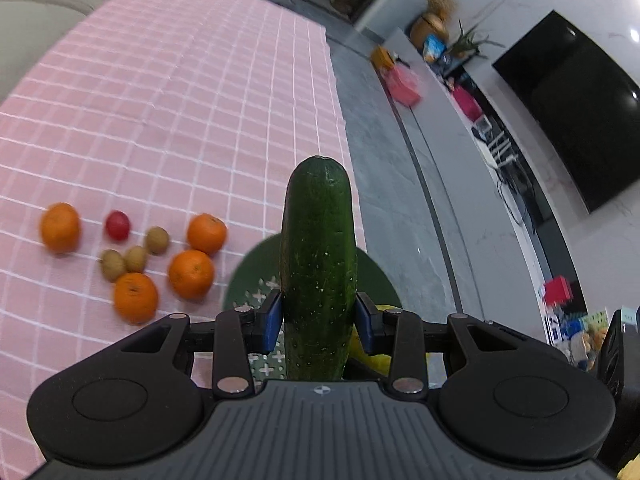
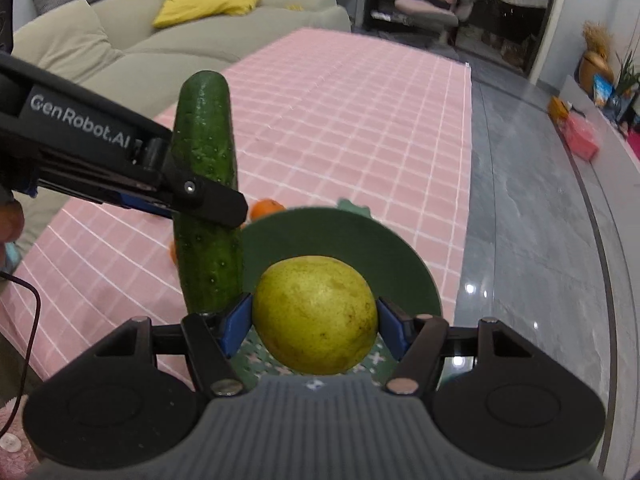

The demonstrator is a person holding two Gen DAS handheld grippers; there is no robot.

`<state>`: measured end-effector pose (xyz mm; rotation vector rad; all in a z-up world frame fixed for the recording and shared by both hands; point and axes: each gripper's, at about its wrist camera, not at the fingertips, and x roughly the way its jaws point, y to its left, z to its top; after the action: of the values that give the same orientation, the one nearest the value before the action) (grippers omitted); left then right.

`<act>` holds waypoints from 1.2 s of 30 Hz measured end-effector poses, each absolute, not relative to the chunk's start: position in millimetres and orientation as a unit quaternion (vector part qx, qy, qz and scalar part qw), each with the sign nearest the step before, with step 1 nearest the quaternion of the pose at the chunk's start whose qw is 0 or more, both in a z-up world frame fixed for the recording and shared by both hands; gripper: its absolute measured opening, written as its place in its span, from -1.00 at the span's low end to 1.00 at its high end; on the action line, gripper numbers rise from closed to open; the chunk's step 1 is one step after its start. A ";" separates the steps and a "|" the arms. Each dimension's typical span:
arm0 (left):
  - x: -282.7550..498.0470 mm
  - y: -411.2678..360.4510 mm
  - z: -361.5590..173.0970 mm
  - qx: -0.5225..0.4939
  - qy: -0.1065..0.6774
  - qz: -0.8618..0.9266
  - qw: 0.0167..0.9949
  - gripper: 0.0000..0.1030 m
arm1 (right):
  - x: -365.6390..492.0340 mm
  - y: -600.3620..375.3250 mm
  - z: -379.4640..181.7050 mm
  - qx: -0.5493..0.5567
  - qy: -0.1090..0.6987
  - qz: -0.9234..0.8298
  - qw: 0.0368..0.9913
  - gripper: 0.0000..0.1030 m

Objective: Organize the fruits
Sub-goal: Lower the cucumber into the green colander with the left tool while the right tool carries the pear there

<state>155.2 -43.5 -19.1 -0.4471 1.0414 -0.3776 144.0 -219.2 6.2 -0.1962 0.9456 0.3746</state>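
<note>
Two grippers are clenched over a green plate [image 2: 404, 264]; a cucumber [image 1: 318, 264] is grasped by the left gripper [image 1: 319, 322]; a pear [image 2: 314, 314] by the right gripper [image 2: 315, 326].

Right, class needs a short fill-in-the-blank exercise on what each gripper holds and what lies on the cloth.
1. The left gripper is clamped on a ____.
2. The right gripper holds a yellow-green ____.
3. Below both lies a round plate coloured ____.
4. The number of oranges on the pink cloth in the left wrist view is ____.

Missing words: cucumber; pear; green; four
</note>
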 end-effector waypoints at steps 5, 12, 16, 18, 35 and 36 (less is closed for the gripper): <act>166.0 -55.0 -41.5 -0.187 0.523 -0.179 0.812 -0.18 | 160.2 -225.3 -18.3 -0.108 0.489 0.194 0.844 0.23; 170.1 -72.8 -59.0 -0.131 0.566 -0.168 0.797 -0.18 | 180.6 -219.4 -56.9 -0.142 0.540 0.218 0.800 0.23; 170.2 -81.7 -66.4 -0.112 0.576 -0.176 0.790 -0.18 | 184.4 -216.6 -67.0 -0.149 0.554 0.233 0.785 0.23; 170.3 -85.3 -68.4 -0.102 0.578 -0.179 0.790 -0.18 | 184.2 -216.5 -71.5 -0.153 0.559 0.235 0.780 0.23; 168.2 -90.6 -73.9 -0.079 0.593 -0.175 0.782 0.05 | 185.2 -209.8 -85.0 -0.189 0.577 0.240 0.757 0.25; 167.8 -90.1 -73.2 -0.079 0.590 -0.174 0.785 0.13 | 184.7 -209.8 -84.4 -0.190 0.577 0.237 0.759 0.25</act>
<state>167.8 -90.1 -73.2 -0.1698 1.2716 -0.3750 184.7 -209.8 -84.4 -0.4129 1.2565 0.5154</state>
